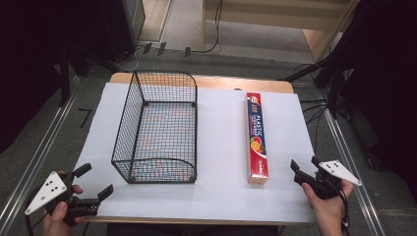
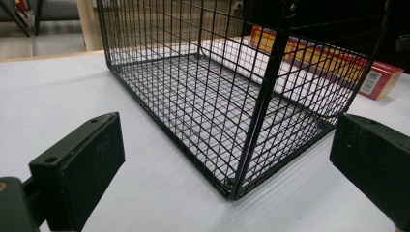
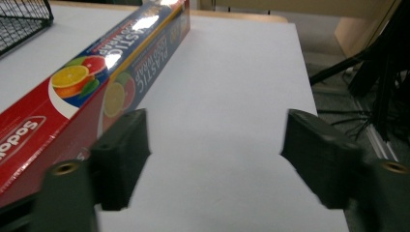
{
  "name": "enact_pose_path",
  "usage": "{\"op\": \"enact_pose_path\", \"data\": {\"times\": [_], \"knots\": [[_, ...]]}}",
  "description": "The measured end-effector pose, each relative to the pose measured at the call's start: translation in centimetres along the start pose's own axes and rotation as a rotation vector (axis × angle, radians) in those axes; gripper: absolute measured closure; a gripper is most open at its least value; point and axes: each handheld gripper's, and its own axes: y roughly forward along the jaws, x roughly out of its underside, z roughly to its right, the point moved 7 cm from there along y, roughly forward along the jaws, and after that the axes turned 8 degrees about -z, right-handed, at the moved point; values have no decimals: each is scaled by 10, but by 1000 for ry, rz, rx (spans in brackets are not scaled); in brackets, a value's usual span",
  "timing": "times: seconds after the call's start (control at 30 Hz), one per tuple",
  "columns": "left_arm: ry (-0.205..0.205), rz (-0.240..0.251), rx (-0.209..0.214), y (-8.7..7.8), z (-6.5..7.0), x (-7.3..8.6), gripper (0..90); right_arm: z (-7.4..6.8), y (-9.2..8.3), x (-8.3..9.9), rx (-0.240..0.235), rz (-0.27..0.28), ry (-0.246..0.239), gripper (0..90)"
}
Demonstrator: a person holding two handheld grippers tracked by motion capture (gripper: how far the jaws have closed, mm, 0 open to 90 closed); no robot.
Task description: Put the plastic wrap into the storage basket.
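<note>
Left gripper at 7 o'clock: jaws spread, empty, near the basket corner. Right gripper at 5 o'clock: jaws spread, empty, just beside the box at 3 o'clock. Basket at table centre-left

One worktop, covered with one white sheet.

On it, one black wire basket, which also appears in the left gripper view and at the corner of the right gripper view.

One long red box of plastic wrap, seen again in the right gripper view and through the mesh in the left gripper view.

Two grippers: one left gripper and one right gripper, each with two black jaws spread apart and one grey three-cornered plate on top.

Two hands: one left hand and one right hand.
</note>
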Motion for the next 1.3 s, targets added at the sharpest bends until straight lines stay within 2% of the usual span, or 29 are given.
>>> {"op": "enact_pose_path", "data": {"times": [0.03, 0.1, 0.17, 0.2, 0.23, 0.3, 0.37, 0.4, 0.43, 0.5, 0.57, 0.63, 0.73, 0.87, 0.97, 1.03, 1.17, 1.3], "knots": [[1, 0, -1, 0, 0, 0, 0, 0, 0, 0, 0, 0, 0, 321], [1, 3, -4, -1, 0, 0, 0, -4, 0, -2, -1, 11, 4, 378], [1, 3, -4, -3, 0, 0, 0, -10, 0, -7, -50, 3, 16, 415], [-1, 4, -3, -3, 0, 1, 0, -10, 0, -7, -50, 3, 16, 415], [-2, 6, -2, -4, -1, 1, 0, -13, 0, -12, -47, -3, 23, 457], [-13, 12, 2, -4, -2, 1, 0, -15, 0, -15, -40, -3, 26, 462], [-20, 11, 3, -4, -3, 2, 0, -23, -1, -25, -55, -37, 40, 417], [-20, 11, 3, -4, -3, 2, 0, -23, -1, -25, -55, -37, 40, 417], [-22, 13, 3, -3, -3, 2, 0, -30, 1, -33, -73, -60, 38, 343], [-24, 12, 5, -4, -4, 2, 0, -33, 3, -36, -60, -77, 34, 317], [-26, 13, 6, -3, -3, 1, 0, -39, 8, -43, -49, -131, 37, 321], [-25, 13, 5, -3, -3, 1, 0, -44, 13, -47, -71, -195, 59, 299], [-25, 14, 7, -4, -3, 1, 0, -51, 23, -54, -94, -253, 69, 279], [-27, 17, 4, -5, -4, 2, 0, -57, 35, -62, -105, -296, 80, 260], [-29, 17, 4, -5, -5, 2, 0, -64, 46, -70, -111, -333, 109, 249], [-28, 17, 3, -5, -5, 2, 0, -66, 49, -72, -114, -342, 112, 248], [-23, 13, 0, -5, -4, 2, 0, -72, 61, -76, -94, -381, 118, 235], [-21, 14, -1, -5, -4, 2, 0, -78, 71, -79, -98, -415, 141, 238]]}}
